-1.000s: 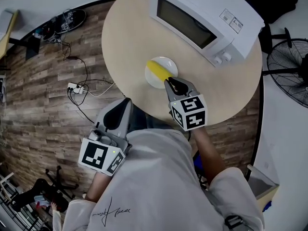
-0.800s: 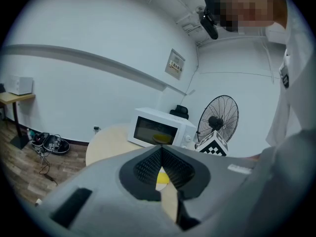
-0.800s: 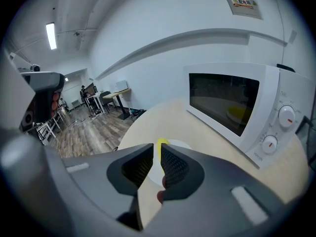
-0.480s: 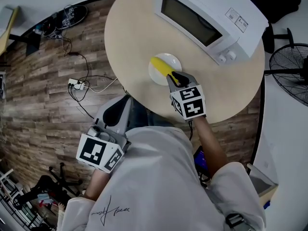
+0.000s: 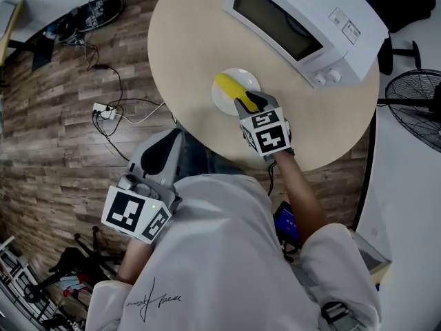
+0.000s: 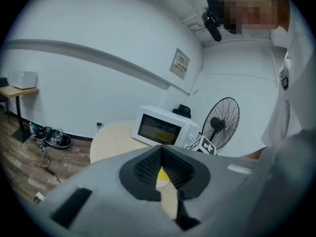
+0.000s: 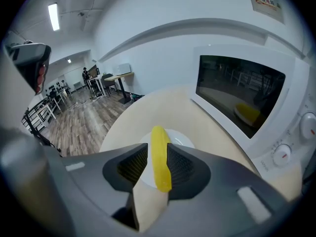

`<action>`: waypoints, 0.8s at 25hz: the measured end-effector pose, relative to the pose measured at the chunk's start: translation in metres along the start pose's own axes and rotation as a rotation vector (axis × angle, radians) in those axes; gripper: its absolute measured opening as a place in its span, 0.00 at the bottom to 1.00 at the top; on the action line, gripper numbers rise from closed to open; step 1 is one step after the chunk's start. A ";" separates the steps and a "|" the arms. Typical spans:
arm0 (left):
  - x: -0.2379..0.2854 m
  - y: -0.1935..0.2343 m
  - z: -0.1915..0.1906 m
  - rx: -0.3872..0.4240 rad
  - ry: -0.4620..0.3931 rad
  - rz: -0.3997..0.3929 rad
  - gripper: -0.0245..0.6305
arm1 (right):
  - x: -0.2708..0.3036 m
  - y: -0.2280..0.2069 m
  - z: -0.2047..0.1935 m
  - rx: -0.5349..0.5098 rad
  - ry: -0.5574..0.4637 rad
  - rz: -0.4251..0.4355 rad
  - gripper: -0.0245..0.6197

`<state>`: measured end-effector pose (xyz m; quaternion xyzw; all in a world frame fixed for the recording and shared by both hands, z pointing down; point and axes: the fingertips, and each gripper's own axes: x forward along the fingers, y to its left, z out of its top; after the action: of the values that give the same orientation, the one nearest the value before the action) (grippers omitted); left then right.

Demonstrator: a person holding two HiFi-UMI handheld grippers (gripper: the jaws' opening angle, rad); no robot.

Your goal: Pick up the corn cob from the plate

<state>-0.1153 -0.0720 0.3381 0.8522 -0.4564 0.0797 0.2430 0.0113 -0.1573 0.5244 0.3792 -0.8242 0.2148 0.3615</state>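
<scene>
A yellow corn cob (image 5: 229,88) lies across a small white plate (image 5: 222,106) on the round table, just in front of the microwave. My right gripper (image 5: 247,103) points steeply down at the cob's near end. In the right gripper view the corn cob (image 7: 159,157) runs between the two pads, with a slim gap on the left pad's side. Its jaws are opening, so the right gripper (image 7: 157,150) is not clamped on it. The left gripper (image 5: 164,147) hangs off the table's near edge, over the floor, shut and empty (image 6: 160,154).
A white microwave (image 5: 296,26) with its door closed stands at the back of the beige round table (image 5: 186,47). A floor fan (image 5: 413,102) is at the right. A power strip with cables (image 5: 103,109) lies on the wood floor at the left.
My right gripper has come down and forward from the plate's near rim onto the cob's near end, with its jaws now wider and either side of it. The left gripper has barely moved.
</scene>
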 end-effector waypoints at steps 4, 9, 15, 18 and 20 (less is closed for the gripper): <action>0.000 0.005 -0.001 -0.007 0.008 0.008 0.02 | 0.011 -0.005 -0.005 -0.009 0.042 0.010 0.28; 0.004 0.009 -0.002 -0.014 0.017 0.015 0.02 | 0.023 -0.010 -0.011 -0.019 0.080 0.022 0.31; 0.008 0.015 0.000 -0.016 0.026 0.020 0.02 | 0.035 -0.015 -0.014 -0.023 0.111 0.023 0.35; 0.010 0.016 0.000 -0.017 0.031 0.022 0.02 | 0.041 -0.017 -0.017 -0.023 0.126 0.023 0.38; 0.011 0.018 0.000 -0.018 0.032 0.023 0.03 | 0.045 -0.018 -0.019 -0.023 0.137 0.026 0.42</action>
<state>-0.1232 -0.0886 0.3478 0.8432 -0.4630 0.0923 0.2570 0.0133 -0.1776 0.5717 0.3487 -0.8049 0.2352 0.4185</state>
